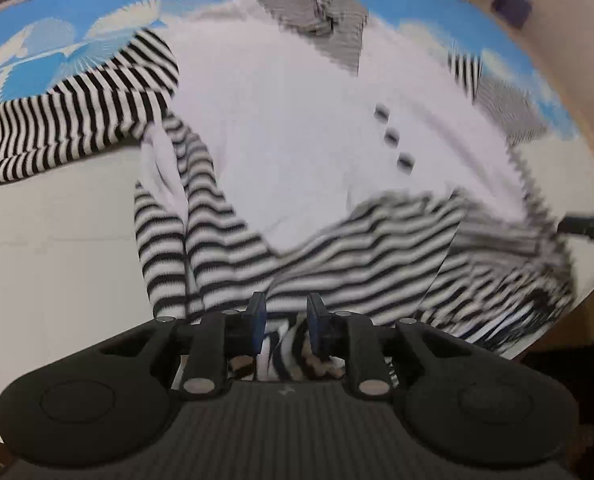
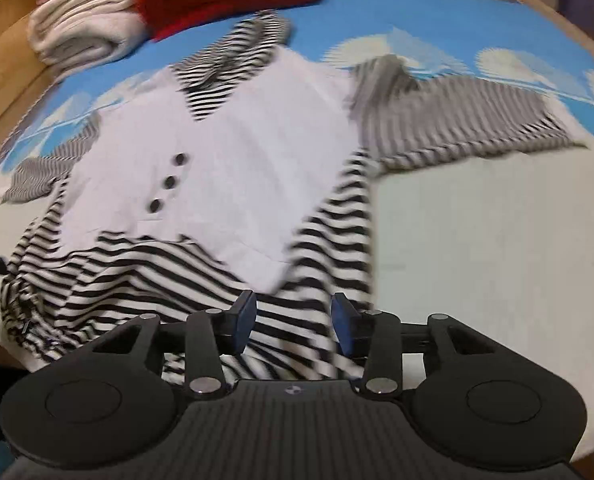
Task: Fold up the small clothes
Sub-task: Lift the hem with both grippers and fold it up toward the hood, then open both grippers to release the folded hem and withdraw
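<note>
Your left claw [image 1: 283,326] and right claw [image 2: 293,322] both stand spread over the top's [image 2: 225,168] striped hem; pinch it next, then fold upward.

Bare sheet [image 2: 497,260] beside garment [image 2: 233,160]; folded pile [image 2: 85,32] behind.
</note>
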`<state>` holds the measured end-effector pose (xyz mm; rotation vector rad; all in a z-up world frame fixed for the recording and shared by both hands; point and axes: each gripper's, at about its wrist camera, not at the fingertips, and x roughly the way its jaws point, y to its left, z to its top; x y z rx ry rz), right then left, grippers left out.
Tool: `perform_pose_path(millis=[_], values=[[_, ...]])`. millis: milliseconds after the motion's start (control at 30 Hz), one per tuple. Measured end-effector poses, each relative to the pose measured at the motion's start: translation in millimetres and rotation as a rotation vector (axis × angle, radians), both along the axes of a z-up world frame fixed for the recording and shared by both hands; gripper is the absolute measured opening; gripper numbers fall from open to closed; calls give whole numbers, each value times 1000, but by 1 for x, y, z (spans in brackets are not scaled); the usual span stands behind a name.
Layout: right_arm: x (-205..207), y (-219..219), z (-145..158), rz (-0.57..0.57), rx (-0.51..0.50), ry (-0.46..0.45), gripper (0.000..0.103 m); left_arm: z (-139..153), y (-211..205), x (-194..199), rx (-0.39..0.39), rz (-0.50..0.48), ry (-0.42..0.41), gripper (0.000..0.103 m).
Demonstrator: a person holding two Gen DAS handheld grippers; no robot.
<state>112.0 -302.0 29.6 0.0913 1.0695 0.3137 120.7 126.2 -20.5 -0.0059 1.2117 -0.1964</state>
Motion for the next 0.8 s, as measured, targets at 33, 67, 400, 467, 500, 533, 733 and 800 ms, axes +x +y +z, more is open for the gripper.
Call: perform_pose_path(millis=[33,67,400,467,500,533,733,800], values=[[3,11,-6,31,-21,18,47,-8,-4,-2,23,-15,31,23],[3,19,-13,61,-57,38,49,-18,-7,-2,59,-35,72,23],[6,50,-40,144,-210,128,57,-25,-7,-10,154,-107,140,25],[7,49,-45,143,-247,142,59,-10,2,-4,74,-50,67,26],[8,50,-52,153,-288,168,59,-5,5,1,52,-27,51,26],[7,52,-59,167,-321,194,59,-6,6,4,54,-8,62,26],[10,56,-42,134,-282,106,59,-23,-10,11,234,-49,119,36],[12,55,-28,86,-252,38,59,-5,-6,15,185,9,20,47]])
